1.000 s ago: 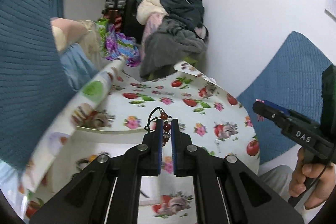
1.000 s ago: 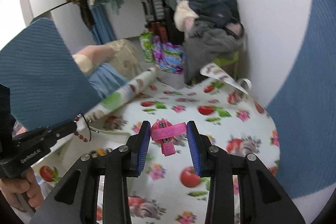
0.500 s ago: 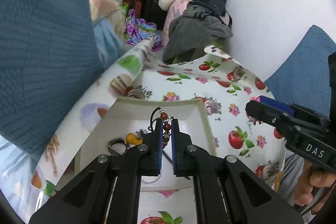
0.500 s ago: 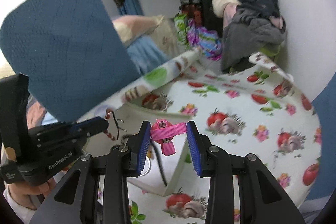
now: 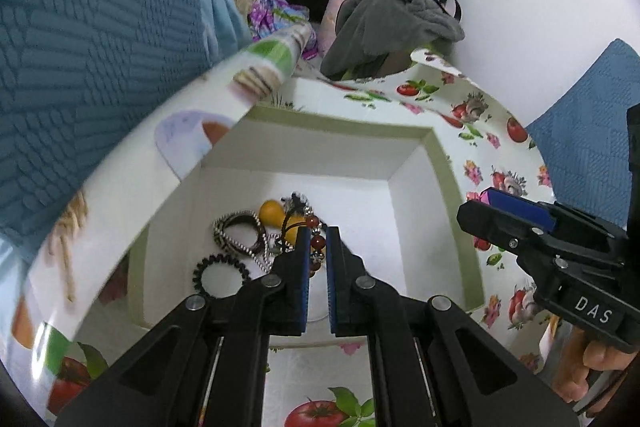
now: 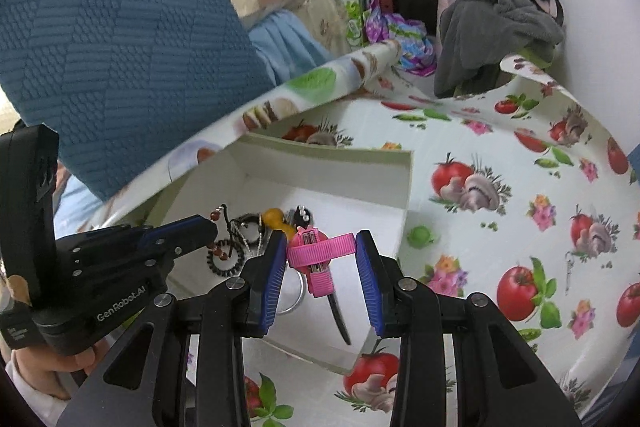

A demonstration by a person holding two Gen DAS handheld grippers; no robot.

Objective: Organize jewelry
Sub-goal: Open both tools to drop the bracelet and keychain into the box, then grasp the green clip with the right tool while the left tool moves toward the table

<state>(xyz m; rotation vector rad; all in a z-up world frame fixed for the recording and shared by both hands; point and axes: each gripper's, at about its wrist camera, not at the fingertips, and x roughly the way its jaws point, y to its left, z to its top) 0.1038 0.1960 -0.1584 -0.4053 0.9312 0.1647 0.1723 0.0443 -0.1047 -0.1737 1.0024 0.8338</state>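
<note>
Above the open box (image 5: 436, 163), the left gripper (image 5: 317, 239) pinches a limp beaded bracelet (image 5: 316, 241), the right gripper (image 6: 321, 251) a light, stiff pink hair clip (image 6: 316, 255) held crosswise by its ribbon.

A surface (image 6: 500, 227) is covered by a tomato-and-flower printed cloth, on which an open white box (image 6: 402, 183) is set

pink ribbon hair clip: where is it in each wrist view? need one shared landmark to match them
Left wrist: only a sliver of the pink ribbon hair clip shows, right of centre, at the tip of the right gripper.
Right wrist: the clip sits low centre, clamped across the right gripper's jaws.
Shared landmark: the white box; the yellow piece lies inside it.
</note>
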